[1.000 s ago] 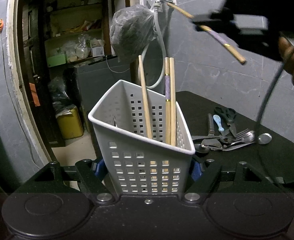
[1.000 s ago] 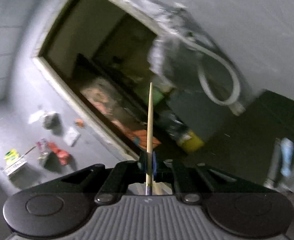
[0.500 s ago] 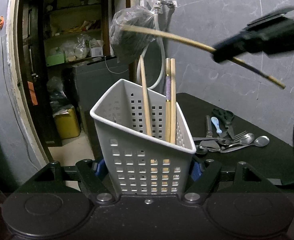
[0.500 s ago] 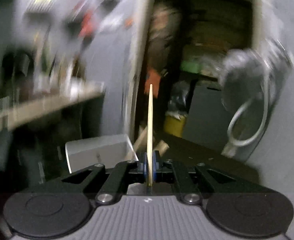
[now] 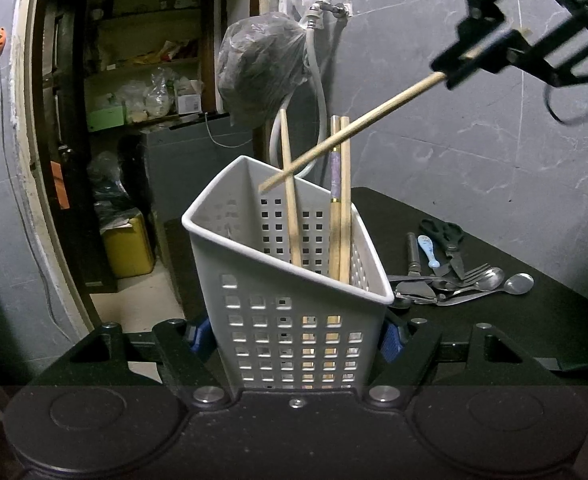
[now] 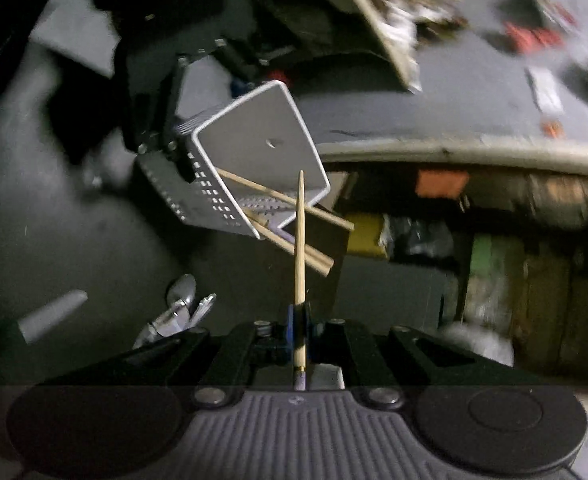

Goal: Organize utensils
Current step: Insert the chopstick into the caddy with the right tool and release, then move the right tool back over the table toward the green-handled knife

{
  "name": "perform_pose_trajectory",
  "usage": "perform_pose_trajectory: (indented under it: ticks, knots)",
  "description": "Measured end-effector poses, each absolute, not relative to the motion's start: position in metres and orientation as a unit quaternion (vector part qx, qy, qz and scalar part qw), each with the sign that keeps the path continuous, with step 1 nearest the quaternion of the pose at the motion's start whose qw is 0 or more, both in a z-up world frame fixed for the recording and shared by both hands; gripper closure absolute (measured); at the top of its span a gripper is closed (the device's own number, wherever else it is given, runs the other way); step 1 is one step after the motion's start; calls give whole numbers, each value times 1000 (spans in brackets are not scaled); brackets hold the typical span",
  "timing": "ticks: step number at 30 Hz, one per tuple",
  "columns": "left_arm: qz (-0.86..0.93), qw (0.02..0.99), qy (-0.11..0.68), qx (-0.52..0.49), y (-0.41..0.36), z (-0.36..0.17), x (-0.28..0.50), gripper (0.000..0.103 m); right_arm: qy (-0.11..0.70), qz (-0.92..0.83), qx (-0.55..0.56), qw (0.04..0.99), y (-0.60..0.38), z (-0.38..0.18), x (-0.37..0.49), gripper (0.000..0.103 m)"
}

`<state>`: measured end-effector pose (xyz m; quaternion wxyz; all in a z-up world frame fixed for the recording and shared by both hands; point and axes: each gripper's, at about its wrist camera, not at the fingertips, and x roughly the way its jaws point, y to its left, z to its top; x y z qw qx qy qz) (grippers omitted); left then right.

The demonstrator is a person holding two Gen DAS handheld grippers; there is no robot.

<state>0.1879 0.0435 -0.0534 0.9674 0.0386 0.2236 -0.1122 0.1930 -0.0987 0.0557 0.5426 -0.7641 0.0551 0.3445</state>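
My left gripper is shut on a white perforated basket, its blue pads pressed on both side walls. Three wooden chopsticks stand inside it. At the upper right my right gripper is shut on another chopstick, which slants down to the left with its thin tip over the basket's mouth. In the right wrist view that chopstick sticks straight out from the right gripper toward the basket, seen rolled sideways.
A pile of spoons, forks and a knife lies on the black table right of the basket, with black scissors behind. A tap with a hose and hanging plastic bag is on the grey wall; an open doorway with shelves stands left.
My right gripper rolled over and swung its chopstick from pointing up and left to slanting down, tip now over the basket. The left gripper and basket stayed put.
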Motion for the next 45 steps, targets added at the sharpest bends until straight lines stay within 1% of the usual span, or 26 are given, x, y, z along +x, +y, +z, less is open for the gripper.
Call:
perform_pose_trajectory:
  ticks: [4, 7, 15, 17, 18, 19, 20, 22, 24, 27, 28, 32, 34, 40, 45]
  knots:
    - [-112, 967, 223, 40, 43, -53, 188, 26, 18, 352, -824, 444, -86, 51, 193, 97]
    - [-112, 967, 223, 40, 43, -53, 188, 26, -23, 341, -865, 367, -88, 36, 203, 97]
    - [-110, 967, 224, 41, 43, -54, 189, 26, -94, 339, -905, 240, -76, -13, 224, 97]
    - [-110, 967, 224, 40, 43, -54, 189, 26, -106, 344, -907, 219, -77, -22, 224, 95]
    - [-110, 967, 224, 40, 43, -54, 189, 26, -114, 346, -906, 214, -78, -26, 225, 92]
    - [-110, 967, 224, 40, 43, -54, 189, 26, -121, 346, -906, 213, -79, -29, 226, 83]
    - [-110, 967, 225, 40, 43, -54, 189, 26, -130, 344, -905, 215, -80, -30, 227, 65]
    - [-110, 967, 225, 41, 43, -54, 188, 26, -137, 343, -901, 229, -82, -29, 229, 50]
    - [-110, 967, 225, 41, 43, -54, 188, 26, -143, 341, -894, 253, -85, -24, 231, 46]
    - [-109, 967, 224, 41, 43, -55, 188, 26, -156, 338, -874, 313, -89, -11, 234, 29]
    - [-109, 967, 225, 42, 44, -55, 188, 26, -157, 336, -863, 344, -91, -5, 236, 21]
    - [-108, 967, 225, 41, 44, -55, 187, 26, -154, 307, -825, 450, -104, 16, 244, 6]
    - [-108, 967, 226, 42, 45, -55, 187, 26, -154, 282, -809, 493, -115, 23, 247, 1]
    - [-106, 967, 226, 44, 44, -54, 186, 26, -127, 206, -766, 595, -148, 21, 252, 1]
    - [-101, 967, 228, 45, 42, -53, 184, 26, -56, 155, -696, 699, -168, 1, 248, 0]
